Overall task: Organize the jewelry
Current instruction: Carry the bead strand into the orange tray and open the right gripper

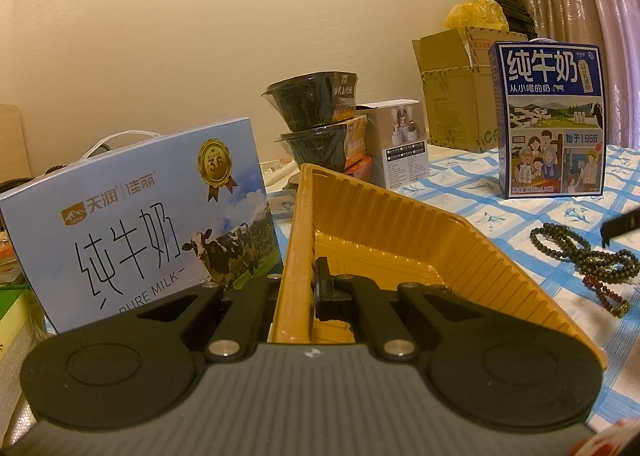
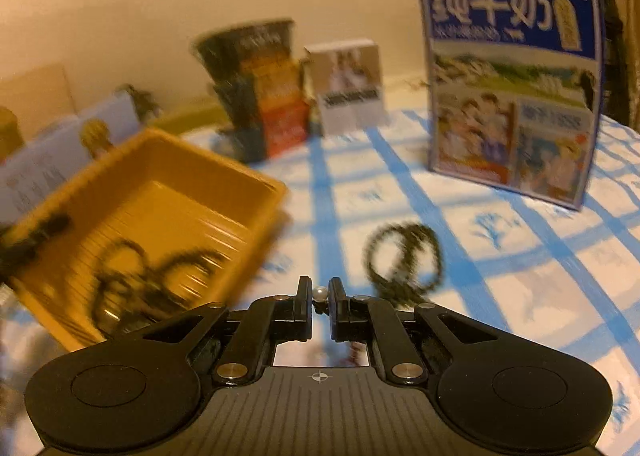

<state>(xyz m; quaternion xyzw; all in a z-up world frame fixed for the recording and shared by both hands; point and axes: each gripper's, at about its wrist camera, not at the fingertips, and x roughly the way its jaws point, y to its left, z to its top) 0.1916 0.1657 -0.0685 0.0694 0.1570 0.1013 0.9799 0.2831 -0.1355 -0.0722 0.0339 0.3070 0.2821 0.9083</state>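
- While you hold both tools over the blue-checked tablecloth, the biggest things on it are the two milk cartons: the pale blue one with a cow at the left, and the dark blue one standing upright toward the right.
- Behind them you have a stack of black wrapped bowls, a small white box just beside the stack, and an open cardboard box further back.
- Your yellow tray sits tilted, raised on its left side, with dark bead strands lying inside; the right wrist view is too blurred to tell their details.
- Your left gripper has its jaws pressed together on the tray's left wall, one finger inside and one outside.
- On the cloth to the right of the tray lies a loop of dark green beads, with a reddish-brown strand touching it.
- Your right gripper pinches a small white pearl between its fingertips; whatever hangs under the pearl is hidden.
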